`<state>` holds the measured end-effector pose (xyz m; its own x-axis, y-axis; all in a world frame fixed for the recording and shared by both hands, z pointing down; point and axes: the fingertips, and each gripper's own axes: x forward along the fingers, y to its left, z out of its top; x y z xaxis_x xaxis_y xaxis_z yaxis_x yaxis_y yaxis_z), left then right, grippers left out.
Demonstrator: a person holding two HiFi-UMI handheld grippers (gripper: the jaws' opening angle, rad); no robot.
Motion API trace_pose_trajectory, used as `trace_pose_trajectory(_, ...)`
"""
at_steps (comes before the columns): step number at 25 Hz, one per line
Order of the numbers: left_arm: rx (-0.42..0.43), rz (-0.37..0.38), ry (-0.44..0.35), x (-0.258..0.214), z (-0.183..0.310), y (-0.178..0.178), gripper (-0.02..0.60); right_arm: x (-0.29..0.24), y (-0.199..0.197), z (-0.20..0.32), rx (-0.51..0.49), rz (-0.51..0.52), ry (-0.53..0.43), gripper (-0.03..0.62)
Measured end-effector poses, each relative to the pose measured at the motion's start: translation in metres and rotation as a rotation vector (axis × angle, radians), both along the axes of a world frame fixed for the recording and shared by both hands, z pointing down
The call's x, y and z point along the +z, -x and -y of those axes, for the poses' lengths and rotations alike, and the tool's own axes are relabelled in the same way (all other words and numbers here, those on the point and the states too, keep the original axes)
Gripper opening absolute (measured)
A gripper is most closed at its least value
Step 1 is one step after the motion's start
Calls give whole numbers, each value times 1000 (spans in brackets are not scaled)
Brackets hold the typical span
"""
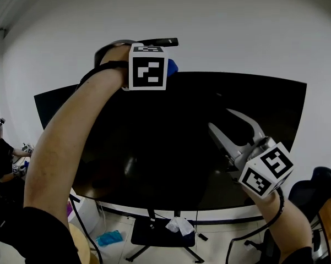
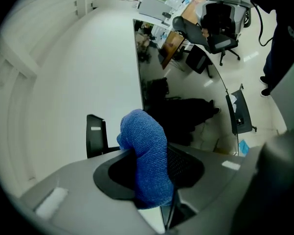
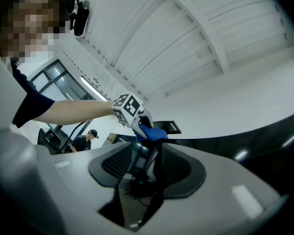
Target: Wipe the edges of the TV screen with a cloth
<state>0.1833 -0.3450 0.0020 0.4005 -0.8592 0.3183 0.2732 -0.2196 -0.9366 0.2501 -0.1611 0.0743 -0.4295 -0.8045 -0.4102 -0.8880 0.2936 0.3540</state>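
Cloth (image 2: 146,155), blue: clamped in left hand-held gripper (image 2: 149,180) at TV screen (image 1: 182,147) top edge, upper centre. Right hand-held gripper (image 1: 220,119) spread, empty. Most edges probably still unwiped.

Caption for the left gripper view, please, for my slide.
Left gripper shut on a blue cloth at the TV screen's upper edge.

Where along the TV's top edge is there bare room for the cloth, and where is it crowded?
Bare: the top edge of the TV screen from the blue cloth rightward to the corner, bordered only by white wall. Crowded: a black bar sits by the left hand-held gripper.
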Motion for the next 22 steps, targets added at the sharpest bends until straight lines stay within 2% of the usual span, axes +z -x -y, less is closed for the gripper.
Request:
trace_pose_trajectory(3, 40, 24, -34, -3, -15, -37, 144, -5, -33, -17, 20, 36, -21, 201)
trace_pose_trajectory(5, 36, 29, -43, -5, -18, -52, 144, -6, -51, -25, 36, 37, -29, 201)
trace_pose_trajectory(8, 14, 21, -19, -5, -22, -69, 144, -5, -79, -32, 43, 44, -32, 201)
trace_pose_trajectory(12, 26, 40, -16, -3, -45, -113, 144, 1, -126, -46, 36, 55, -18, 201)
trace_pose_trajectory(15, -8, 40, -5, -8, -60, -138, 146, 4, -161, -56, 31, 47, 4, 201)
trace_pose_trajectory(18, 31, 29, 5, -8, -80, -181, 146, 7, -197, -65, 39, 48, 11, 201)
trace_pose_trajectory(22, 40, 33, 8, -6, -106, -228, 146, 8, -234, -81, 40, 72, 14, 201)
